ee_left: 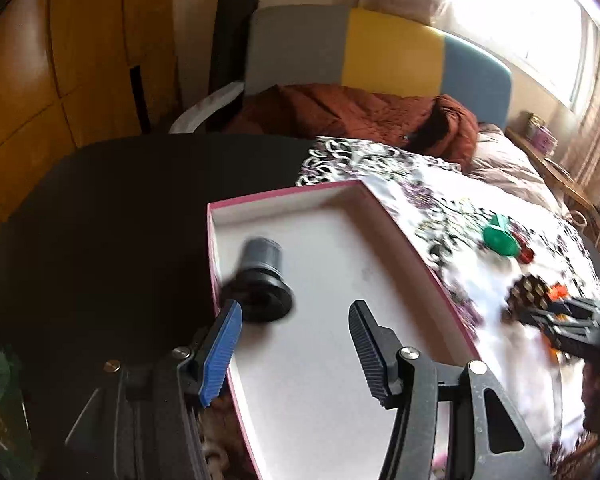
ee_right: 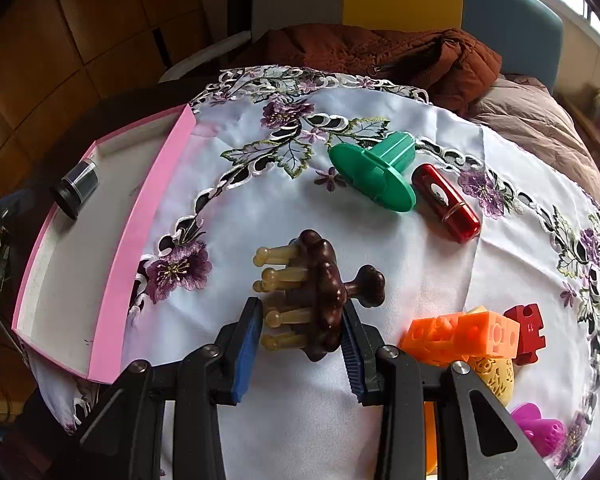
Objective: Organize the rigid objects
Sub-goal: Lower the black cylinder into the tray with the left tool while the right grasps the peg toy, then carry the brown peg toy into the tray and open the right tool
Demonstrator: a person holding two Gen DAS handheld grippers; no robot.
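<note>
A: Between the right claw (ee_right: 300, 332) pads, what's there?
B: A brown massager (ee_right: 320, 300) with pale knobs, clamped tight. Beyond it lie a green stand (ee_right: 374, 172) and a red case (ee_right: 446, 202); orange blocks (ee_right: 460, 334) are just right.
A: And the left claw (ee_left: 296, 316)?
B: Parted, gripping nothing, above the pink box (ee_left: 420, 256). Just ahead, a blurred black cylinder (ee_left: 262, 280) in the box. No readable writing.

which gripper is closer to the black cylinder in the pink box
Left. The left gripper hangs open over the pink box, the black cylinder just ahead of its blue finger. The right gripper is outside the box, over the cloth, shut on the brown massager.
</note>
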